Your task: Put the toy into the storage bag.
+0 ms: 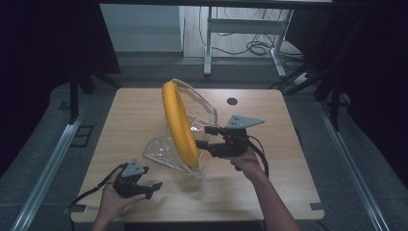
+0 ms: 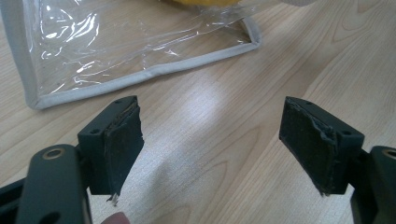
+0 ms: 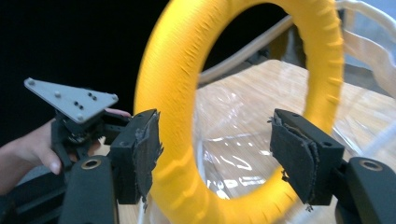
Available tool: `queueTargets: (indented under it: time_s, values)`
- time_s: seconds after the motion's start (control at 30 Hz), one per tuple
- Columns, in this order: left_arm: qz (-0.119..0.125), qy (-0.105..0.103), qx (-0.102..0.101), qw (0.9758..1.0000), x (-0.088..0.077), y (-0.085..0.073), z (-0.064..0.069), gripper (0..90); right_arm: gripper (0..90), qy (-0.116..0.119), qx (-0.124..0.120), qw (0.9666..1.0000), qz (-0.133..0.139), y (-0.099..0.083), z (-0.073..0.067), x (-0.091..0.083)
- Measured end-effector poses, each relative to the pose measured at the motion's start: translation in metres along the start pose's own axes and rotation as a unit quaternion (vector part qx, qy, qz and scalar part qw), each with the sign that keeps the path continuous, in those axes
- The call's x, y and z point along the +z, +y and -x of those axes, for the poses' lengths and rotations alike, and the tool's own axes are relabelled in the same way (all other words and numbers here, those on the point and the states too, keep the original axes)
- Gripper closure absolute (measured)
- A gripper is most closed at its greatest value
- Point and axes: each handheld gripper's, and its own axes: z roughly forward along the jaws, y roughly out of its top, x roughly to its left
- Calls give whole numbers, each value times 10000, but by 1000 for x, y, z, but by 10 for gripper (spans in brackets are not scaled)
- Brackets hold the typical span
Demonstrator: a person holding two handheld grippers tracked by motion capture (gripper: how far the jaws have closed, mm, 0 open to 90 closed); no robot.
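Propped upright inside clear bag (image 1: 192, 130) for access: yellow ring (image 1: 179, 122). Spread wide near it, right gripper (image 1: 208, 137); idle, likewise spread, left gripper (image 1: 153, 188).

Yellow ring (image 3: 243, 112) before right tongs (image 3: 212, 154)

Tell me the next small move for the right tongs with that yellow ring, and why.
Probably close the right tongs on the yellow ring. Their jaws stand open beside the ring's lower arc, which stands upright, half inside the clear plastic bag. The left tongs sit open on the table, apart from the bag, so nothing grips the ring yet.
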Motion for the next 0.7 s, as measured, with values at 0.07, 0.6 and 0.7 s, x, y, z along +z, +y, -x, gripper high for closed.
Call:
queueTargets:
  time_s: [0.07, 0.6, 0.7]
  values:
    - [-15, 1, 0, 10000, 1, 0, 0, 213, 335, -61, 32, 10000, -29, -5, 3, -5]
    - [-27, -18, -6, 10000, 3, 0, 0, 213, 338, -488, 311, 9983, -119, -35, 25, -31]
    - [-29, -18, -3, 10000, 2, 0, 0, 212, 338, -489, 272, 9984, -122, -35, 24, -30]
